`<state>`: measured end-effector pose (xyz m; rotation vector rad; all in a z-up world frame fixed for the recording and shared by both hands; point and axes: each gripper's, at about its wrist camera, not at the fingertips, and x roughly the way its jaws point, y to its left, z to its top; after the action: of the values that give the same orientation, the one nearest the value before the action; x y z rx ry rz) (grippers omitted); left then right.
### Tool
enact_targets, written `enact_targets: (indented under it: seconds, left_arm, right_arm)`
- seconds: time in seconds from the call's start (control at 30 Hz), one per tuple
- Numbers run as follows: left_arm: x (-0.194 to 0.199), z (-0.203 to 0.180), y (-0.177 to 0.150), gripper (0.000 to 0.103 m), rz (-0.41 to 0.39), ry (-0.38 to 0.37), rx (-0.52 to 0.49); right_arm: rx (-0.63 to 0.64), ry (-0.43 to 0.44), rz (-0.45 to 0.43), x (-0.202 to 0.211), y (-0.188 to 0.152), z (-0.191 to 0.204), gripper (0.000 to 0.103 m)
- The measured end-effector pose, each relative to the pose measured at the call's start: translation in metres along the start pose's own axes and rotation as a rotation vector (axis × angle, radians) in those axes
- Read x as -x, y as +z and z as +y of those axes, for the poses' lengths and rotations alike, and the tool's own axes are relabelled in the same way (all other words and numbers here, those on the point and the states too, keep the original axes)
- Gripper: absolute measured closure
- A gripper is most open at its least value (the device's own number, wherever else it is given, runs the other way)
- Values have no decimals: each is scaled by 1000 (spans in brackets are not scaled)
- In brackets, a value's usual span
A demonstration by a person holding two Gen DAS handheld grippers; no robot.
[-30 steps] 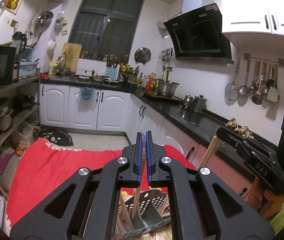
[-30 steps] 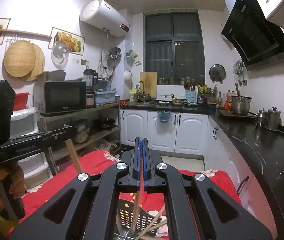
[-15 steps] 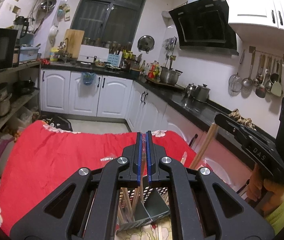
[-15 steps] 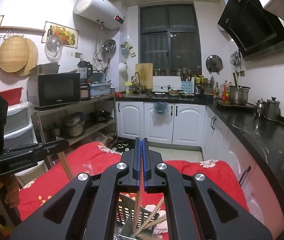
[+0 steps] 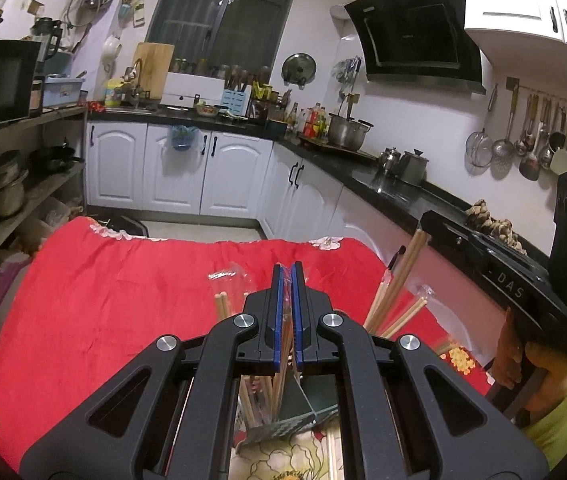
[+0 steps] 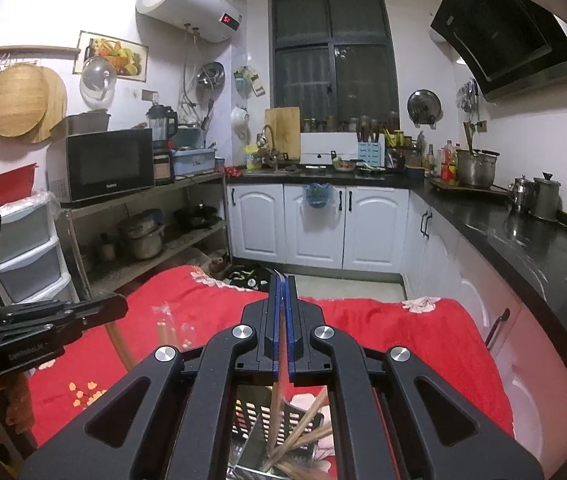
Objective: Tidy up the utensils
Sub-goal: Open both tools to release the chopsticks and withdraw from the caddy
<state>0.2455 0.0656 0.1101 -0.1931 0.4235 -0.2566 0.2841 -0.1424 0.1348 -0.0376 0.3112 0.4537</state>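
Left gripper pinching slim wooden chopstick, right gripper pinching another, slotted grey holder, red cloth

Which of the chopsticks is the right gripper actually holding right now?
The single upright chopstick pinched in the right gripper; the others lean loose in the basket.

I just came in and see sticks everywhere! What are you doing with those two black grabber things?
A person is sorting wooden chopsticks into a dark slotted utensil holder on the red tablecloth. The left gripper is shut on a chopstick, and the right gripper is shut on another chopstick. Both sticks point down into the holder, which already has several chopsticks leaning inside. More chopsticks in clear wrappers lie on the cloth nearby.
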Motion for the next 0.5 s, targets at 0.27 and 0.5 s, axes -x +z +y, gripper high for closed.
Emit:
enact_targets:
  seconds: [0.27,0.5]
  left_arm:
    - [14,2,-7,61,-9,25,7]
    - [34,1,-13,24,-49,32,25]
  right_arm:
    - [3,-28,24,10,-12,-5,71]
    - [13,-41,20,34,-22,-9,56]
